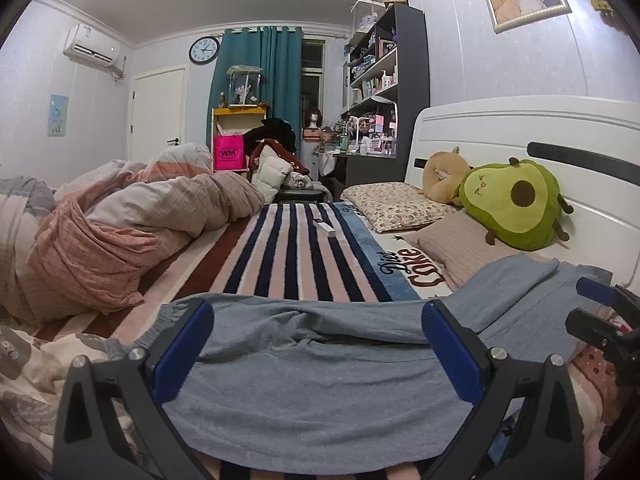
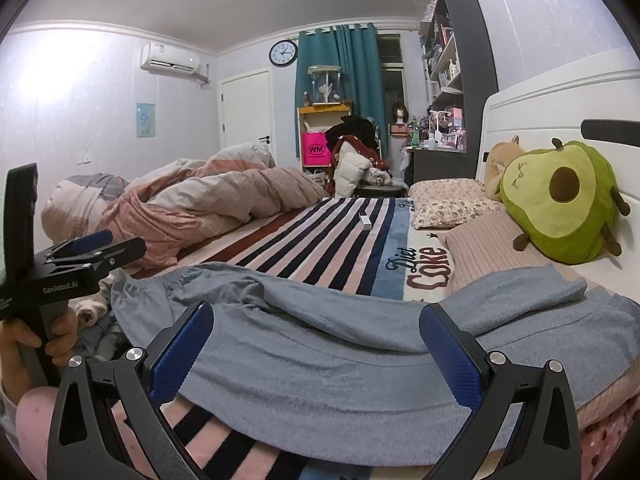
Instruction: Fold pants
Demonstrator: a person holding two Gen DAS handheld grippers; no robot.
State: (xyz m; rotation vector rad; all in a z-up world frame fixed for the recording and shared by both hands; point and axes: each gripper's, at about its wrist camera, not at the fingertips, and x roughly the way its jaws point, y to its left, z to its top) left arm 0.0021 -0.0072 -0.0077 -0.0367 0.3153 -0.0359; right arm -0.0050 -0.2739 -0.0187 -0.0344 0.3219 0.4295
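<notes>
Bedroom, bed [image 1: 304, 240] with striped blanket: grey pants [image 1: 320, 360] lie crosswise along its near edge, legs seemingly doubled over, further folds outstanding. Left claw [image 1: 316, 344] and right claw [image 2: 316, 344] both gape wide, empty, over them.

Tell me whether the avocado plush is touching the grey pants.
Apart. The right wrist view shows the avocado plush resting against the headboard, with a strip of pink ribbed pillow lying bare between it and the grey pants.
</notes>
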